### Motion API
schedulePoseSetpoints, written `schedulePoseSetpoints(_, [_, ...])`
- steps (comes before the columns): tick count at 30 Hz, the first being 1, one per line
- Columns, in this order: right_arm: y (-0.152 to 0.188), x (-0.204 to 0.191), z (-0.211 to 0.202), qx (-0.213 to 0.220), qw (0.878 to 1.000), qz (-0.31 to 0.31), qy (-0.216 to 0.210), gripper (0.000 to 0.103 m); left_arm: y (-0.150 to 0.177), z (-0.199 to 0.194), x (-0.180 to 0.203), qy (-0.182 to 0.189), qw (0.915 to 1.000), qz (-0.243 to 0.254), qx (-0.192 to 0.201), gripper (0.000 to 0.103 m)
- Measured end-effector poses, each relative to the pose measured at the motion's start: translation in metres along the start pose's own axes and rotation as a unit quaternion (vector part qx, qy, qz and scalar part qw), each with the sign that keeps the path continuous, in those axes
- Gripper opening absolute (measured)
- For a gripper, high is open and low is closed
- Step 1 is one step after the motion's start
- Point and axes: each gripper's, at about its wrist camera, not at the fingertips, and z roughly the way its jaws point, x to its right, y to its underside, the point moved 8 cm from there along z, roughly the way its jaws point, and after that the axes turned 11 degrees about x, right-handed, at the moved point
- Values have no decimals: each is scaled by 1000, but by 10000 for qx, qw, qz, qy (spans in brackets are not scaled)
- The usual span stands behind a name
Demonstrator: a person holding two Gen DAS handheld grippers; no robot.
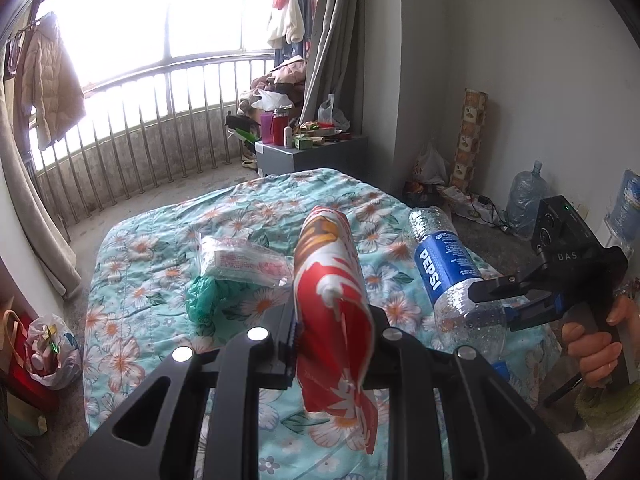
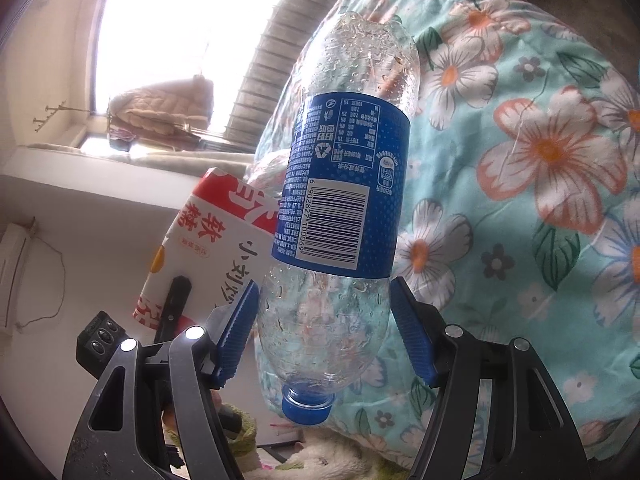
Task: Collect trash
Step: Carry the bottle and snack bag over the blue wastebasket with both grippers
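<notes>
Left gripper (image 1: 336, 316), black, narrow-set, pinching a red-and-white printed snack wrapper (image 1: 332, 280); the wrapper stands up between the pads, clear of the bed. In the right wrist view the same wrapper (image 2: 208, 240) shows large Chinese characters in red and black on white, upside down to the camera. Right gripper (image 2: 324, 332), black with blue ribbed pads (image 2: 236, 336), clamped across the lower body of a clear, empty plastic bottle (image 2: 340, 208); the pads press on both sides, blue cap (image 2: 306, 402) toward the camera, base pointing away. Bottle (image 1: 452, 272) carries a blue sleeve label reading "PEPSI" in white in the left wrist view; the right wrist view shows the label's back with a barcode, a recycling mark and fine print too small to read. Bottle is held in the air, off the bed. The right gripper body is marked "DAS"; a hand (image 1: 596, 356) grips its handle. Remaining on the turquoise floral quilted bedspread (image 1: 168, 216): a clear crinkled plastic packet with pink print (image 1: 240, 260), resting against a crumpled green plastic bag (image 1: 204, 300), both left of the wrapper. Surroundings: grey bedside cabinet (image 1: 320, 152) crowded with cups and boxes beyond the bed; a white plastic bag of rubbish (image 1: 52, 348) on the floor at left; large blue water jugs (image 1: 528, 196) by the right wall.
</notes>
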Motion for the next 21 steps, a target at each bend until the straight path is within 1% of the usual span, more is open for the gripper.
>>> schedulePoseSetpoints(7, [-3,8,-31,131,9995,64,-277,63,-19,-3,21,141,9997,148,132,20])
schedulePoseSetpoints(10, [-8,13,-45,237,9988,131,-409,63,-32,3,38,264,9990,312,197,20])
schedulePoseSetpoints(13, [-18,22,-69,456,9975,180,-500,63,-48,15,60,457,9974,497,255,20])
schedulePoseSetpoints(17, [-37,45,-117,961,9932,370,-547,63,-68,43,106,920,9930,713,192,20])
schedulePoseSetpoints(21, [-51,83,-169,1508,9852,689,-430,63,-81,86,162,1533,9850,777,-163,21])
